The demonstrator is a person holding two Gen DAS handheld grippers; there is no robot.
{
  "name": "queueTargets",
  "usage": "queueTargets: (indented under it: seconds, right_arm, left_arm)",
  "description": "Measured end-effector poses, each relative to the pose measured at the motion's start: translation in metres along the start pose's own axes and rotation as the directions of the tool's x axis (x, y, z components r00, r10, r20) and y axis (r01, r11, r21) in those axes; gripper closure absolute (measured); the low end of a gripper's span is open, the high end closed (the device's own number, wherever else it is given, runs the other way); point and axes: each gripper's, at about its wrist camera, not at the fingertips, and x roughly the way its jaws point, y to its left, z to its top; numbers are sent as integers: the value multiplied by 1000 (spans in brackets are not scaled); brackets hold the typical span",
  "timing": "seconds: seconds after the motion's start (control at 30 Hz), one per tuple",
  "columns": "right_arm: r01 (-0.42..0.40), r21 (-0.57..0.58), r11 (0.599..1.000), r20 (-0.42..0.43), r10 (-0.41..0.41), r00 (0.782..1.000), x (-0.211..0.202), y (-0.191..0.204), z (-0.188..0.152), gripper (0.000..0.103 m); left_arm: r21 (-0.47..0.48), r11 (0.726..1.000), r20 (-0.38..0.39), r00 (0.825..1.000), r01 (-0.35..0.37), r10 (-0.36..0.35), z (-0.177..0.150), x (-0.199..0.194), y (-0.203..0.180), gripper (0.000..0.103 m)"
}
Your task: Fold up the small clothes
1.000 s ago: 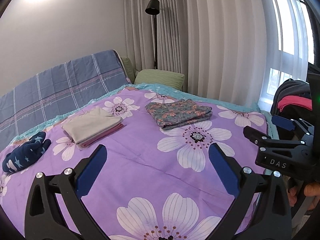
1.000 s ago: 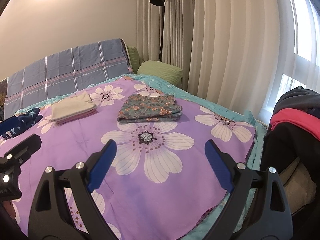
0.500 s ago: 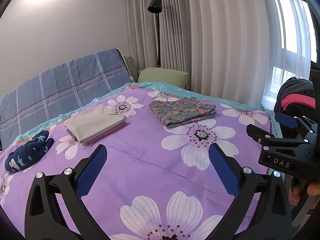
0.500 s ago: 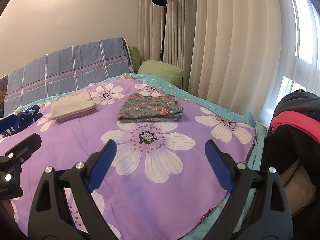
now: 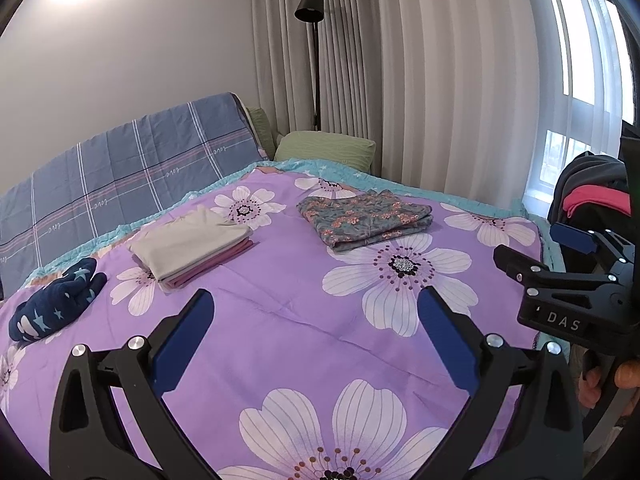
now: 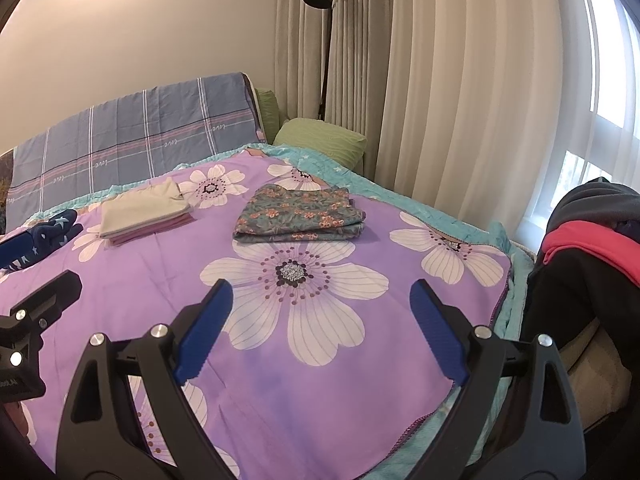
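Three folded garments lie on the purple flowered bedspread [image 5: 288, 320]: a teal floral piece [image 5: 366, 218] [image 6: 298, 214] at the far middle, a beige-and-mauve stack [image 5: 192, 246] [image 6: 142, 214] left of it, and a rolled navy star-print piece [image 5: 56, 300] [image 6: 38, 234] at the far left. My left gripper [image 5: 316, 316] hangs open above the near part of the bed, empty. My right gripper [image 6: 318, 304] is open and empty too, to the right of the left one, over a big white flower. Each gripper shows at the edge of the other's view.
A pile of dark, red and grey clothes [image 6: 588, 236] [image 5: 592, 192] sits off the bed's right edge. A blue plaid cover [image 5: 120, 176] drapes the headboard, with a green pillow [image 5: 326, 150] beside it. A black floor lamp [image 5: 310, 6] and curtains [image 6: 460, 80] stand behind.
Both grippers have tilted down and drawn slightly nearer over the bed; the garments sit a little lower in both views. Nothing was picked up; the jaws stay open.
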Motion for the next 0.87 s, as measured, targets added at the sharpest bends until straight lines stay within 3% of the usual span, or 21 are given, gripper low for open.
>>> queueTargets:
  seconds: [0.87]
  right_arm:
    - [-5, -15, 1000, -16, 5, 1000, 9, 5, 0, 10]
  left_arm:
    - [1, 1000, -12, 1000, -2, 2, -3, 5, -1, 1]
